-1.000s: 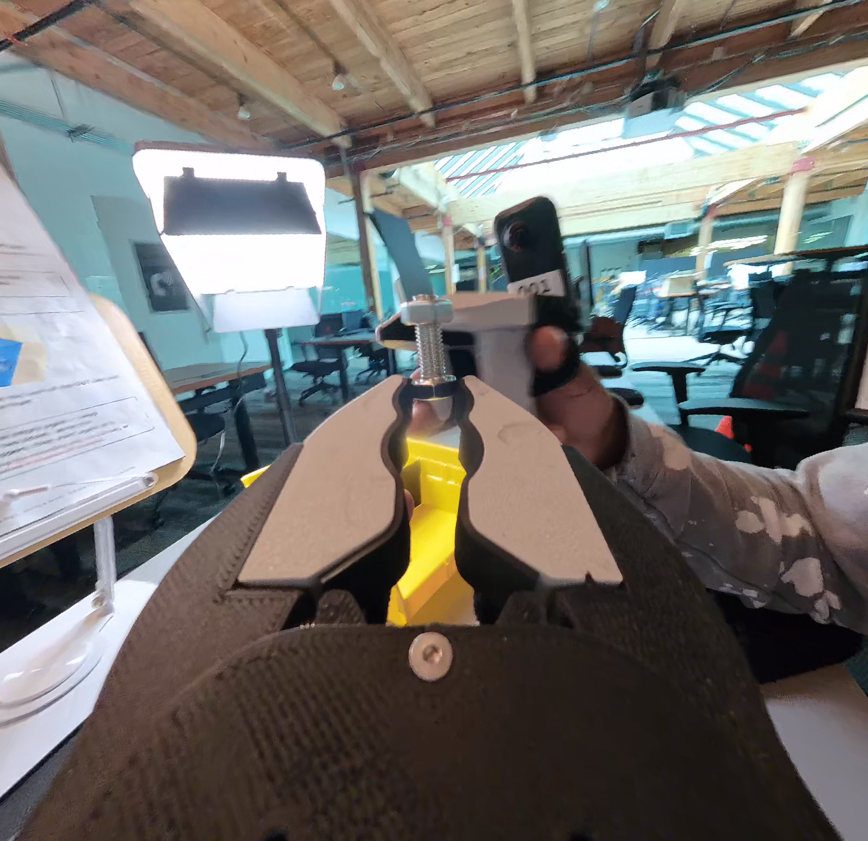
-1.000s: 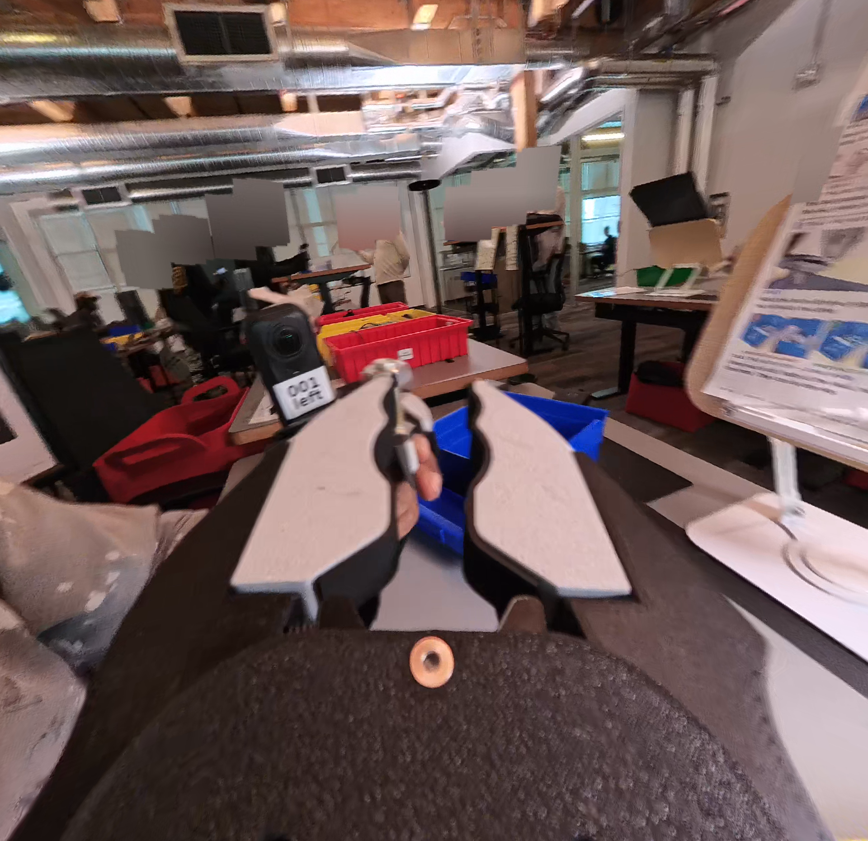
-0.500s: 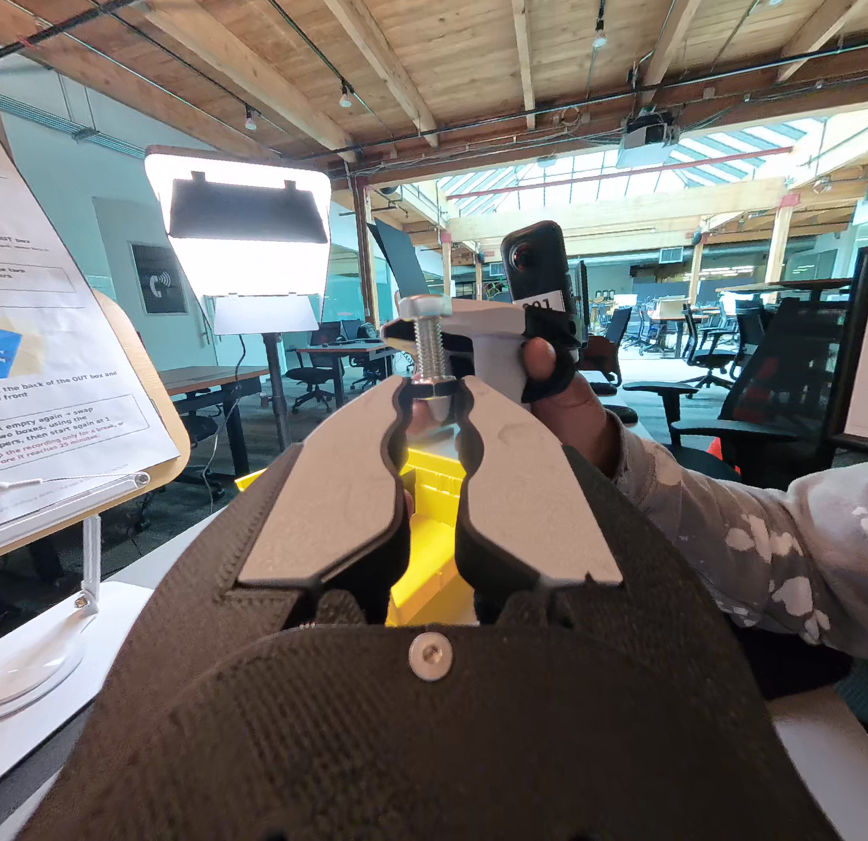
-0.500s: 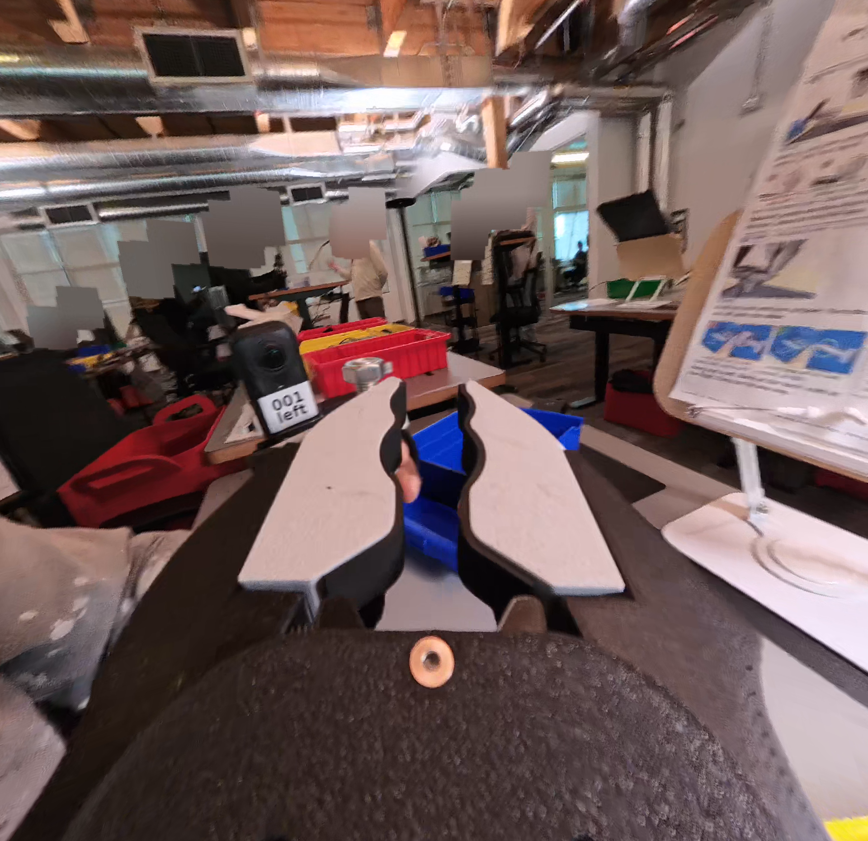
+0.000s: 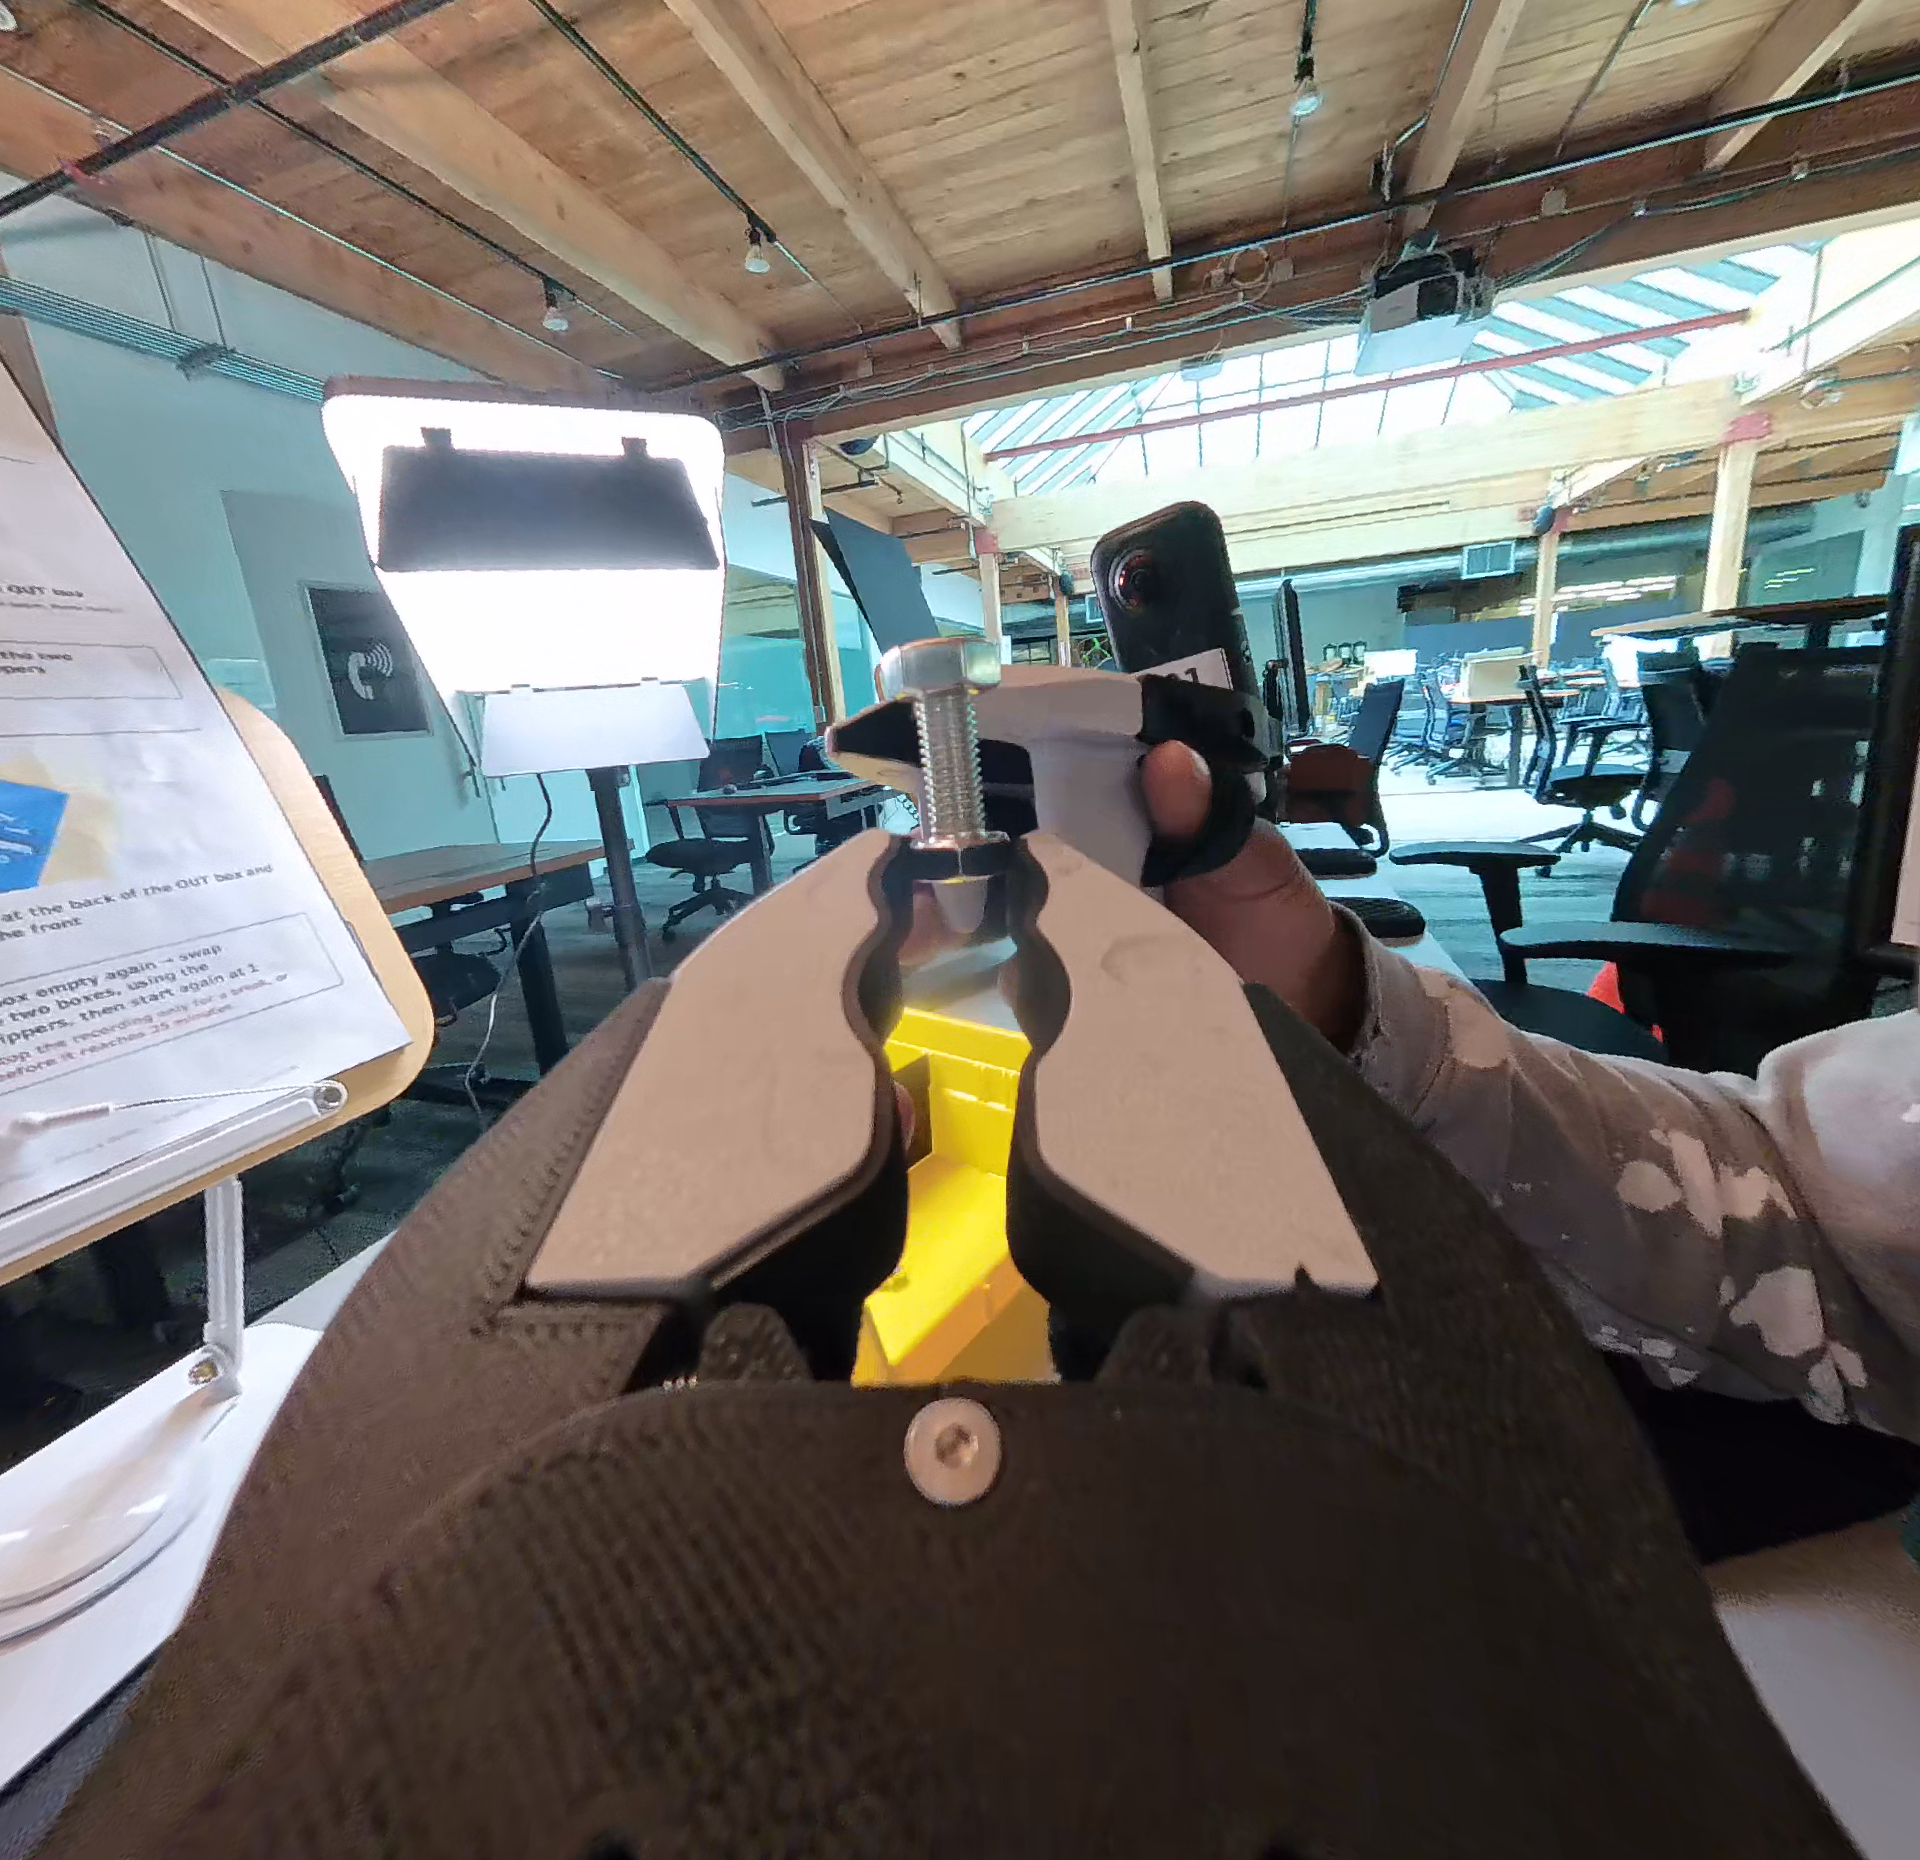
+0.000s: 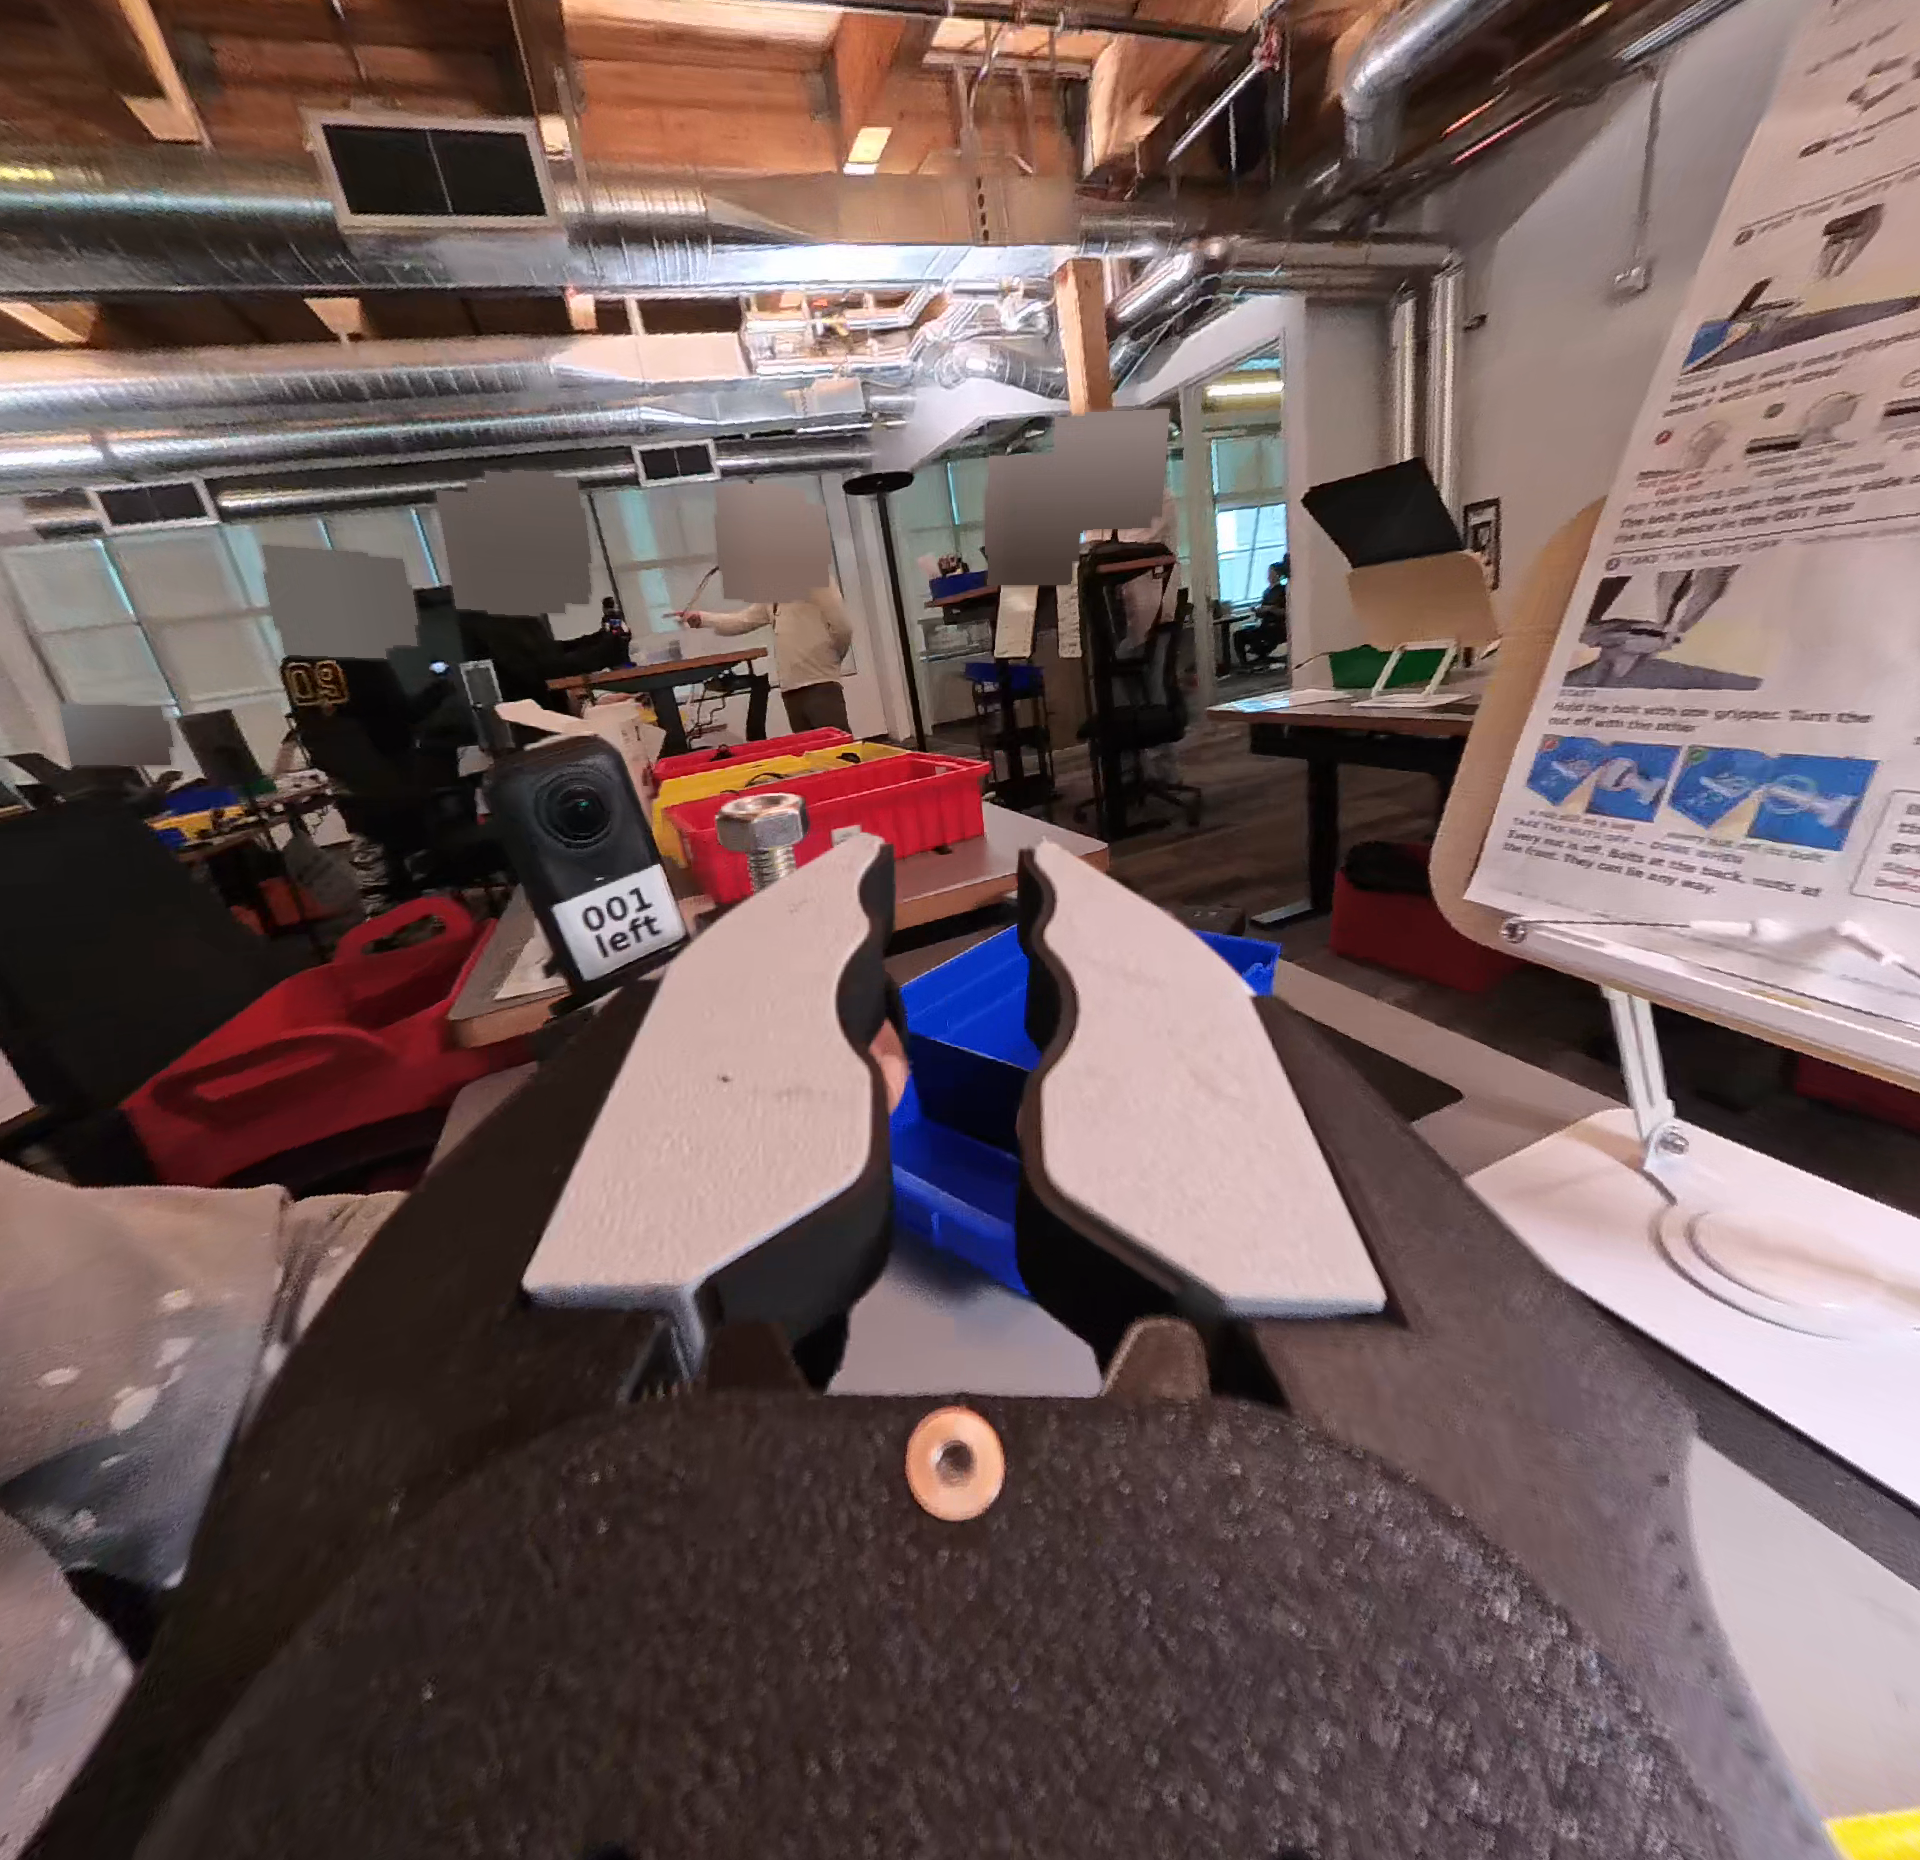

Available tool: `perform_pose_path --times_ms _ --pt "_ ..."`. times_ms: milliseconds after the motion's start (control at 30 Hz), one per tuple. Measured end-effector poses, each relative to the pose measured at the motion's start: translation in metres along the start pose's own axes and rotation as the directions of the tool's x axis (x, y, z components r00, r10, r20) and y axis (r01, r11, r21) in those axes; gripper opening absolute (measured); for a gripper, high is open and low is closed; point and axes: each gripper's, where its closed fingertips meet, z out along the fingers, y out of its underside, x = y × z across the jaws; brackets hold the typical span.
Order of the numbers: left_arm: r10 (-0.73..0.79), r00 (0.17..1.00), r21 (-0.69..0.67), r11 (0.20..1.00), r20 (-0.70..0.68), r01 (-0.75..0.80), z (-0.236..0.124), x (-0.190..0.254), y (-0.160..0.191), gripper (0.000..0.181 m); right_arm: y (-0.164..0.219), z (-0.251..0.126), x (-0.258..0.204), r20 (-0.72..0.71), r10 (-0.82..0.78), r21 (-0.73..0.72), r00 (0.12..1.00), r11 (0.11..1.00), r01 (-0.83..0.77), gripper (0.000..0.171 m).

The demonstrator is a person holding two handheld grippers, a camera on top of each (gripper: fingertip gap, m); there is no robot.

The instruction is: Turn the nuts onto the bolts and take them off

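A silver bolt (image 5: 943,761) stands upright, head on top, threaded into a nut (image 5: 948,863). My left gripper (image 5: 951,846) is shut on that nut at its fingertips and holds it in the air. My right gripper (image 6: 956,860) is open and empty. The bolt head (image 6: 762,823) shows just outside its left finger, not between the fingers. In the left wrist view the right gripper (image 5: 1049,745) sits right behind the bolt shank, held by a person's hand (image 5: 1236,875). The left gripper's camera (image 6: 582,844) shows in the right wrist view; its fingers are hidden there.
A yellow bin (image 5: 956,1114) lies below the left gripper, and a blue bin (image 6: 966,1021) lies below the right gripper. An instruction sheet on a stand (image 5: 156,875) is at the left, also seen in the right wrist view (image 6: 1714,667). Both stand on a white table (image 6: 1787,1374).
The bolt was at the gap of my open right gripper one second ago; now it stands outside that gripper's left finger. My left gripper has kept its hold on the nut.
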Motion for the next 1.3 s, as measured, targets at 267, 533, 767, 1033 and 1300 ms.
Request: perform_pose_path --times_ms 267,533,767,1033,1300 --pt "0.004 1.0 -0.014 1.0 0.001 -0.004 0.003 0.003 0.006 0.018 0.009 0.011 -0.024 0.08 -0.019 -0.039 0.997 0.999 0.022 0.04" --pt "0.006 1.0 0.003 1.0 0.004 -0.006 0.001 0.001 0.002 0.019 -0.005 0.002 -0.018 0.056 -0.019 0.011 0.998 1.0 0.018 0.032" --pt "-0.001 1.0 0.021 1.0 -0.006 0.002 0.001 0.003 0.0 0.018 0.001 0.006 -0.017 0.047 -0.01 0.0 0.999 1.0 0.01 0.022" --pt "0.008 1.0 -0.002 1.0 -0.003 -0.008 0.003 0.004 0.005 0.019 0.003 0.009 -0.03 0.094 -0.035 -0.012 0.995 0.999 0.036 0.036" --pt "0.004 1.0 0.019 1.0 0.002 -0.004 0.001 0.002 -0.001 0.019 -0.006 0.002 -0.021 0.067 -0.025 0.019 0.997 1.0 0.024 0.029"
